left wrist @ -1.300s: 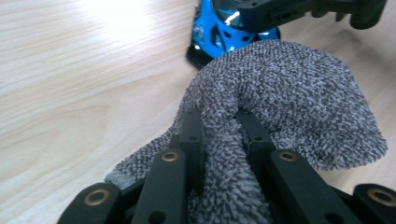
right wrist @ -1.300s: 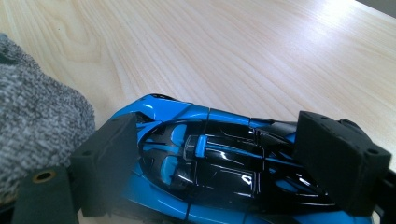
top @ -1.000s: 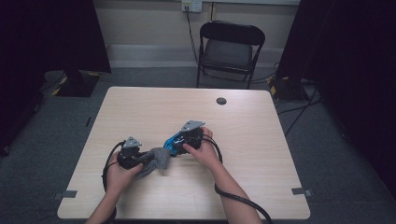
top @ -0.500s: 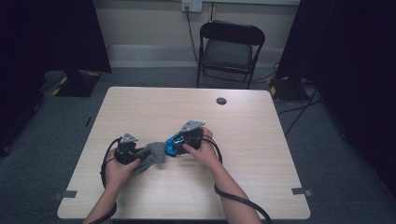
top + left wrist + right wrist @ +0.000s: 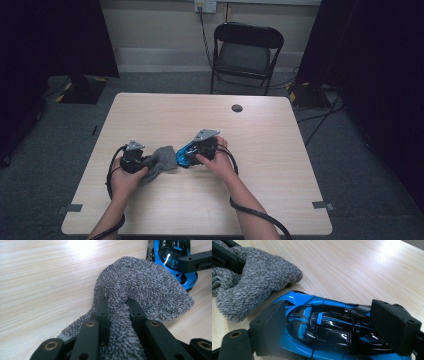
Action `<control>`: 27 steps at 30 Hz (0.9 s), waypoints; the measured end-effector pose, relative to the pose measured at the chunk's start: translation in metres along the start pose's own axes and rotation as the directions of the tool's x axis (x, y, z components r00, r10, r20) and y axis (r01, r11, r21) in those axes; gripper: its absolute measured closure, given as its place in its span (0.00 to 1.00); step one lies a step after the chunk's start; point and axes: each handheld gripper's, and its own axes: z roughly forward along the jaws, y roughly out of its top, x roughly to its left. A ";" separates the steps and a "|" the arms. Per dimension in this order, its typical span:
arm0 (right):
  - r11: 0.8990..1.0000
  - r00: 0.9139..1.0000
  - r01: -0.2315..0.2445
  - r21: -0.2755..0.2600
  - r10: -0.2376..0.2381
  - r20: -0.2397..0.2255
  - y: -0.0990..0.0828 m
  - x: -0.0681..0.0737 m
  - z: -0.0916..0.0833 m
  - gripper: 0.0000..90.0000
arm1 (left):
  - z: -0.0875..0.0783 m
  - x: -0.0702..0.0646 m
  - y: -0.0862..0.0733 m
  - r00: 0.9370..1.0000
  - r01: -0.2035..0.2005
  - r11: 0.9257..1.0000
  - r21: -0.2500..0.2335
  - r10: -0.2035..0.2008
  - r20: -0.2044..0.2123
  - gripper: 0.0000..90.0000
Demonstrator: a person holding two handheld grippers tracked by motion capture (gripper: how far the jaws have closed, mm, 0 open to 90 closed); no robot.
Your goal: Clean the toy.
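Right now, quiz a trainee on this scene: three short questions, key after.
1. Which gripper pinches the grey cloth?
2. True or false: the blue toy car sits between the right gripper's jaws.
3. The cloth lies: A) on the chair, B) on the table beside the car, C) on the floor.

Key: 1. The left gripper; its jaws are shut on a fold of the cloth. 2. True. 3. B.
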 end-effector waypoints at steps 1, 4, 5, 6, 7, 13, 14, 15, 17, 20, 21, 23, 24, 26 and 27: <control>1.000 1.000 -0.001 0.000 0.001 0.001 0.000 0.000 0.000 0.15 | -0.001 0.001 0.000 1.000 0.011 1.000 -0.012 -0.011 -0.003 0.83; 1.000 1.000 0.000 0.001 0.000 0.000 0.000 0.000 0.000 0.15 | -0.004 0.004 -0.001 1.000 0.017 1.000 -0.012 -0.017 -0.002 0.83; 1.000 1.000 0.000 0.000 0.000 0.000 0.000 0.000 0.000 0.15 | -0.005 0.005 -0.001 1.000 0.014 1.000 -0.009 -0.014 0.002 0.83; 1.000 1.000 -0.001 -0.002 0.001 0.001 0.000 0.000 0.000 0.15 | -0.006 0.006 -0.002 1.000 0.022 1.000 -0.014 -0.022 0.006 0.83; 1.000 1.000 0.000 -0.005 0.000 0.002 0.000 0.000 0.000 0.15 | -0.007 0.006 -0.002 1.000 0.026 1.000 -0.014 -0.026 0.010 0.83; 1.000 1.000 0.001 -0.007 -0.001 0.002 -0.001 0.000 0.000 0.15 | -0.018 0.006 -0.004 0.999 0.018 1.000 -0.024 -0.017 0.050 0.83; 1.000 1.000 0.001 -0.009 -0.001 0.002 -0.001 0.000 0.000 0.15 | -0.019 0.005 -0.004 0.998 0.017 1.000 -0.025 -0.016 0.053 0.83; 1.000 1.000 0.000 -0.009 0.000 0.003 -0.001 0.000 0.000 0.15 | -0.022 0.004 -0.003 0.998 0.005 1.000 -0.025 -0.004 0.059 0.83; 1.000 1.000 -0.002 -0.008 0.002 0.004 -0.001 0.000 0.000 0.15 | -0.027 0.001 -0.003 0.997 -0.007 0.999 -0.033 0.009 0.071 0.83; 1.000 1.000 -0.001 -0.010 0.001 0.004 -0.001 0.001 0.000 0.15 | -0.033 -0.005 -0.005 0.994 -0.023 0.999 -0.042 0.028 0.107 0.83; 1.000 1.000 -0.001 -0.011 0.002 0.004 -0.001 0.001 0.000 0.15 | -0.035 -0.008 -0.007 0.992 -0.034 0.998 -0.044 0.039 0.120 0.83; 1.000 1.000 -0.002 -0.011 0.002 0.004 -0.001 0.001 0.000 0.15 | -0.037 -0.014 -0.009 0.989 -0.045 0.998 -0.046 0.051 0.139 0.83; 1.000 1.000 -0.001 -0.010 0.001 0.004 -0.001 0.001 0.000 0.15 | -0.038 -0.016 -0.010 0.988 -0.046 0.998 -0.046 0.052 0.147 0.83; 1.000 1.000 -0.002 -0.008 0.002 0.005 -0.001 0.001 0.000 0.15 | -0.038 -0.022 -0.012 0.983 -0.053 0.997 -0.054 0.062 0.173 0.83; 1.000 1.000 -0.002 -0.008 0.002 0.005 -0.001 0.001 0.000 0.15 | -0.039 -0.026 -0.013 0.979 -0.070 0.996 -0.047 0.077 0.188 0.83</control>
